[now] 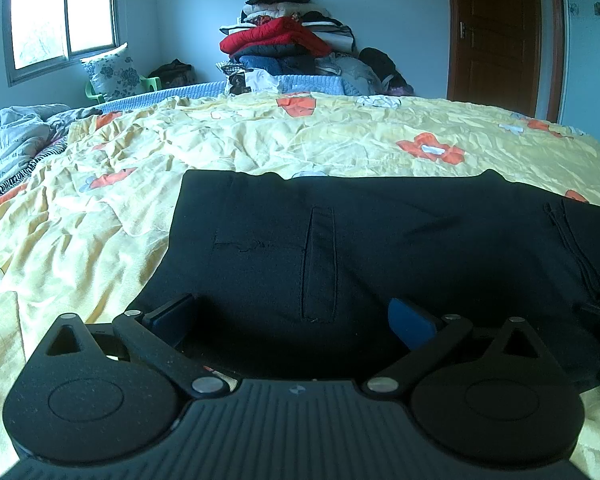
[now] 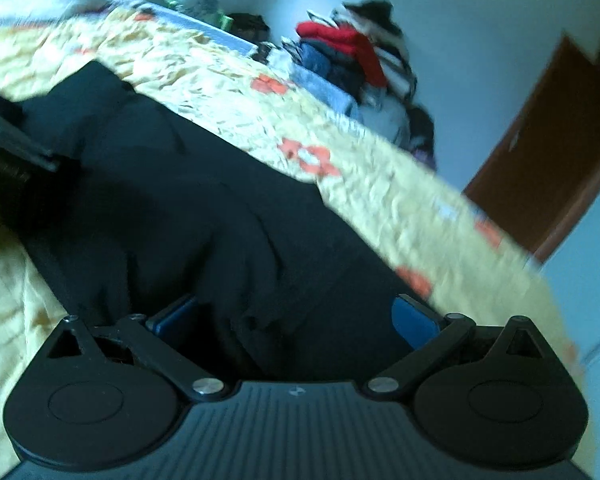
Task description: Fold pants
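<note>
Black pants [image 1: 380, 240] lie flat on the bed's yellow floral sheet [image 1: 260, 140], welt pocket up. Left tongs [image 1: 294, 318] spread apart, low over the near edge of the pants. Right tongs [image 2: 296, 320] also apart, tilted, above bunched fabric; view blurred.

pants [image 1: 340, 240] | black | flat on yellow bedsheet [image 1: 260, 140] | seemingly folded over

Each hand-held gripper [image 1: 294, 320] [image 2: 294, 320]: black ribbed body, silver pivot screws, blue finger pads [image 1: 410, 322]
</note>
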Available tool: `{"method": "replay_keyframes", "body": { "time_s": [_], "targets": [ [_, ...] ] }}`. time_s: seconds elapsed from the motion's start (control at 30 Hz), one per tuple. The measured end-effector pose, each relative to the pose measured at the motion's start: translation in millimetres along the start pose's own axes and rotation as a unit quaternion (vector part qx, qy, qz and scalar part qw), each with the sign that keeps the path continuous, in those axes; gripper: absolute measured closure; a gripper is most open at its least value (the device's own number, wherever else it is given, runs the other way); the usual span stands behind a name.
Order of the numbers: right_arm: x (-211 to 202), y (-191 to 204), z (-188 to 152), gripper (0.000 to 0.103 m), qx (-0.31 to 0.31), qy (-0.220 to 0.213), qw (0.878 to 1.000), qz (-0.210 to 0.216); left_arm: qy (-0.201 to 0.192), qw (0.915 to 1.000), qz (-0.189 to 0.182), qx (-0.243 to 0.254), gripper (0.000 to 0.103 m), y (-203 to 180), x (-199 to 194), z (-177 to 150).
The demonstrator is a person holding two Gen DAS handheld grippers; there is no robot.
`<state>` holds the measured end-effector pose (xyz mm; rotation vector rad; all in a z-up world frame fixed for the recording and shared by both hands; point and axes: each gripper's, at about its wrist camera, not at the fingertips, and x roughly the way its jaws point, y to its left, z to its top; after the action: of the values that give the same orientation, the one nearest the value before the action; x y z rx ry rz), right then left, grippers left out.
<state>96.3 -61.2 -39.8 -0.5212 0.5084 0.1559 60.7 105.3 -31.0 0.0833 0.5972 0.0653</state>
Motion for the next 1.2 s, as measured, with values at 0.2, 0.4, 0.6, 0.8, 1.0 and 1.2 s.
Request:
{"method": "replay_keyframes", "body": {
  "time_s": [0.2, 0.4, 0.6, 0.8, 1.0, 1.2],
  "targets": [
    [-23.7, 21.2, 16.8, 0.000, -0.058, -0.059, 0.997, 0.002, -0.027, 0.9993, 0.023, 0.008, 0.000, 8.4, -14.5, 3.7],
    [-39.5, 48.3, 41.0, 0.000, -0.096, -0.119, 0.986, 0.073, -0.031, 0.9934, 0.106, -0.031, 0.000, 59.3, -24.5, 13.9],
    [-43.2, 92.8, 58.8, 0.000, -0.150, -0.155, 0.967, 0.138, 0.010, 0.9793, 0.166, -0.116, 0.001, 124.5, -26.0, 3.2],
    [-37.6, 137.3, 69.1, 0.000, -0.222, -0.174, 0.948, 0.148, 0.031, 0.9701, 0.094, -0.222, 0.006, 155.5, -34.6, -7.2],
    [-17.0, 162.5, 73.9, 0.000, -0.283, -0.183, 0.938, 0.082, 0.038, 0.9631, -0.009, -0.266, 0.005, 150.8, -34.7, 0.1],
    [1.0, 169.1, 78.2, 0.000, -0.308, -0.214, 0.927, -0.013, 0.078, 0.9208, -0.134, -0.358, 0.002, 154.7, -13.8, -5.6]
  ]
}}
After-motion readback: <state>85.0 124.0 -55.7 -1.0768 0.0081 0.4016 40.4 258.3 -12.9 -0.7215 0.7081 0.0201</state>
